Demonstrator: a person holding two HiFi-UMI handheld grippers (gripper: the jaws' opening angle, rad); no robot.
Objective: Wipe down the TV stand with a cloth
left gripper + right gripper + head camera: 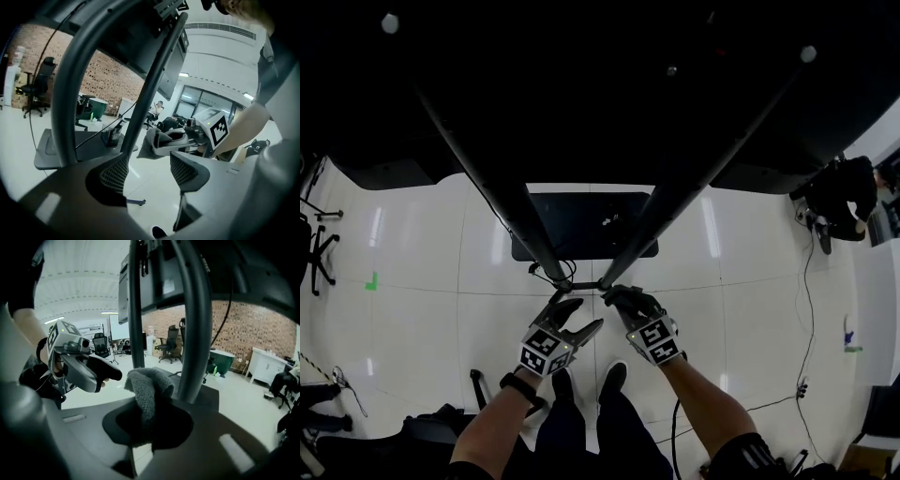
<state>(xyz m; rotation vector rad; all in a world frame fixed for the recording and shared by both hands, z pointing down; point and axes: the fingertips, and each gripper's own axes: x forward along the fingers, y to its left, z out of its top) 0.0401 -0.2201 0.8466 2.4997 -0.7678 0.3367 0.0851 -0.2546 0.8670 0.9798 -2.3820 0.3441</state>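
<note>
The TV stand's two dark poles slant down to a joint just in front of me, above its black base plate. My right gripper is shut on a grey cloth, which bunches up out of its jaws right beside a stand pole. In the left gripper view the same cloth shows next to a pole. My left gripper hangs just left of the right one, open with nothing between its mesh pads.
White glossy floor all round. My shoes stand just behind the grippers. An office chair is at the far left, a green tape mark near it. A cable runs along the right; dark equipment sits beyond.
</note>
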